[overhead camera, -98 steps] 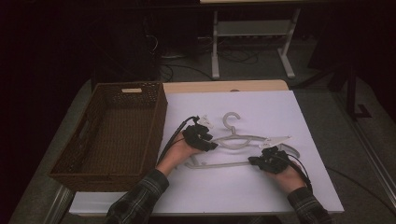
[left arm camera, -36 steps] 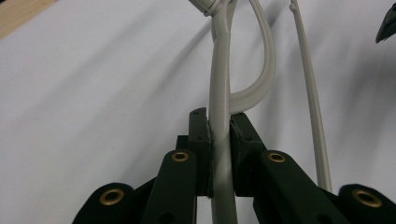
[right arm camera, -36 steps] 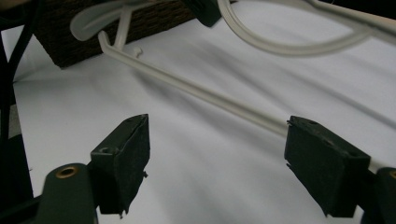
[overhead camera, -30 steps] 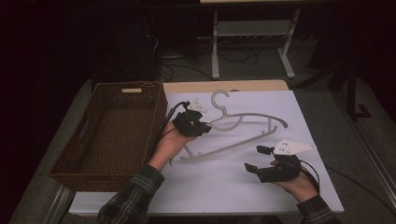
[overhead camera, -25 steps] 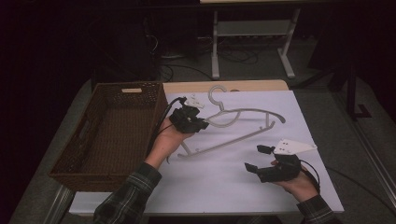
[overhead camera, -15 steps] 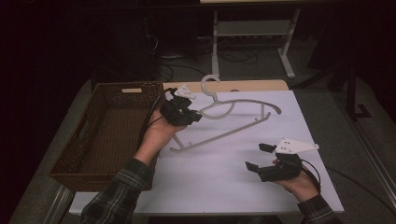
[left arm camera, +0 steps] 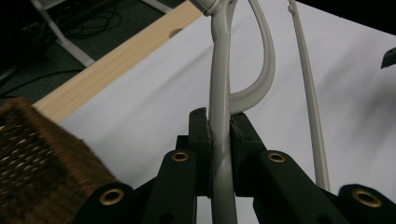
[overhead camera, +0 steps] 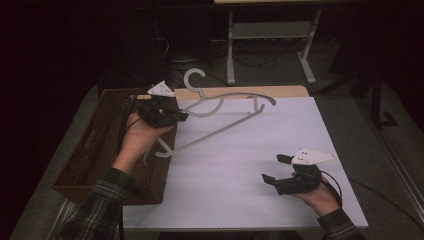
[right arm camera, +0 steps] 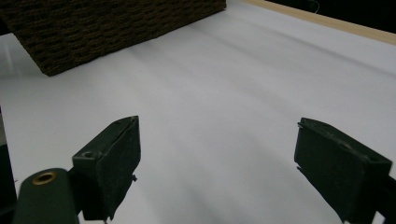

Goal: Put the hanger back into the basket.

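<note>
A white plastic hanger (overhead camera: 215, 131) hangs tilted in the air, its lower end over the basket's right rim and its hook pointing to the far side. My left gripper (overhead camera: 177, 116) is shut on it. In the left gripper view the two pads of the left gripper (left arm camera: 219, 126) pinch the hanger's pale bar (left arm camera: 219, 84) from both sides. My right gripper (overhead camera: 275, 169) rests low over the white sheet near the front right. Its jaws have just widened a little and stand open, and the right gripper (right arm camera: 215, 163) has nothing between its pads.
A brown wicker basket (overhead camera: 100, 130) stands at the table's left side; its weave also shows as the basket (left arm camera: 32, 154) and the basket (right arm camera: 116, 28). A white sheet (overhead camera: 250, 165) covers the tabletop, with a wooden strip along the far edge. A metal stand is on the floor beyond.
The left hand has lifted the hanger off the sheet and carried it up and left toward the basket. The right hand has stayed where it was.
</note>
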The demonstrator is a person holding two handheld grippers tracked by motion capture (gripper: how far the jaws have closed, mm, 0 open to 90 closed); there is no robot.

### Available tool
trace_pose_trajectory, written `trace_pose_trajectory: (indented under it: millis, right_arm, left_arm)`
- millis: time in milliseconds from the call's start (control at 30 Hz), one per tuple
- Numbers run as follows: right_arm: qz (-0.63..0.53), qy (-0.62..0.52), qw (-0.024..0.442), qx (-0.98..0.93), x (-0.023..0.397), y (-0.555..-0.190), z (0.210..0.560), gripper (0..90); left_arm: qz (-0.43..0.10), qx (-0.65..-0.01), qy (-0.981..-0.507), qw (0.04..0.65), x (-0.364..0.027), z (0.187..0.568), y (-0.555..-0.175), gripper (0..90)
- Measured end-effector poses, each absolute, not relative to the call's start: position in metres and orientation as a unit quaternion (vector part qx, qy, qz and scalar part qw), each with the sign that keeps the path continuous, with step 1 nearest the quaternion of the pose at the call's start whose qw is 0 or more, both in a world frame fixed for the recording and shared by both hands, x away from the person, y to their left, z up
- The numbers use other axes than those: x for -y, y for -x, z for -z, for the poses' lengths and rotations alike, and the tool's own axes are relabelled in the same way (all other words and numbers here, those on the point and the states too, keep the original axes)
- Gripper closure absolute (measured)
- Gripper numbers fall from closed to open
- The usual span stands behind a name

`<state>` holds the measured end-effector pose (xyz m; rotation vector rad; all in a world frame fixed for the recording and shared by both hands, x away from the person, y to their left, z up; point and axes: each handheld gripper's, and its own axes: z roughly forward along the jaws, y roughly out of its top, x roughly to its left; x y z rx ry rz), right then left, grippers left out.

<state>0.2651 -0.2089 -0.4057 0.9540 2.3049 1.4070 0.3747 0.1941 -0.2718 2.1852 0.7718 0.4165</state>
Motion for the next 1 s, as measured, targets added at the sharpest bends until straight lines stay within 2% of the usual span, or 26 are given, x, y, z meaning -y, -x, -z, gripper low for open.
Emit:
trace_pose_trajectory:
  millis: [467,1000]
  right_arm:
    - [-0.479,-0.334,0.139,-0.800,0.209,-0.267,0.409,14.2]
    - [-0.471,-0.338,0.143,-0.802,0.210,-0.268,0.410,14.6]
  left_arm:
    - [-0.208,-0.353,-0.827,0.385,-0.279,0.254,-0.364,81.7]
    - [-0.263,-0.402,-0.798,0.364,-0.362,0.260,-0.353,81.7]
